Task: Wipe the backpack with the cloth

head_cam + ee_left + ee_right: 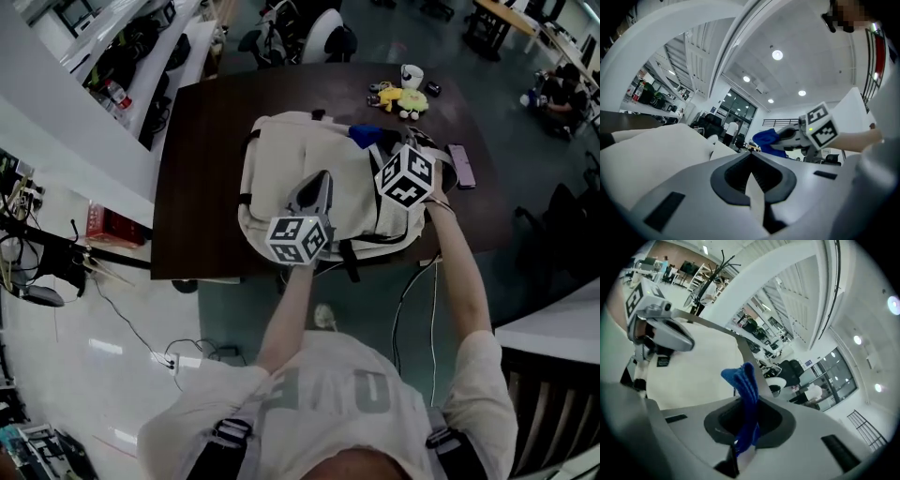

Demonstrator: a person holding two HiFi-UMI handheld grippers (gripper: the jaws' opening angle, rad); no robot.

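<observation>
A cream backpack (281,159) lies flat on the dark brown table (202,187). My left gripper (319,180) rests on the middle of the bag, its jaws shut with nothing seen between them. In the left gripper view its own jaws (751,155) meet above the pale bag surface (651,150). My right gripper (380,145) is at the bag's far right corner, shut on a blue cloth (364,135). The cloth (746,394) sticks up out of the right gripper (749,401) over the bag (693,376). The left gripper (689,341) shows at that view's left.
A yellow plush toy (410,98), a white cup (412,75) and small items sit at the table's far right. A dark flat device (461,165) lies right of the bag. Office chairs (323,37) stand behind the table. A red box (112,227) sits at the left.
</observation>
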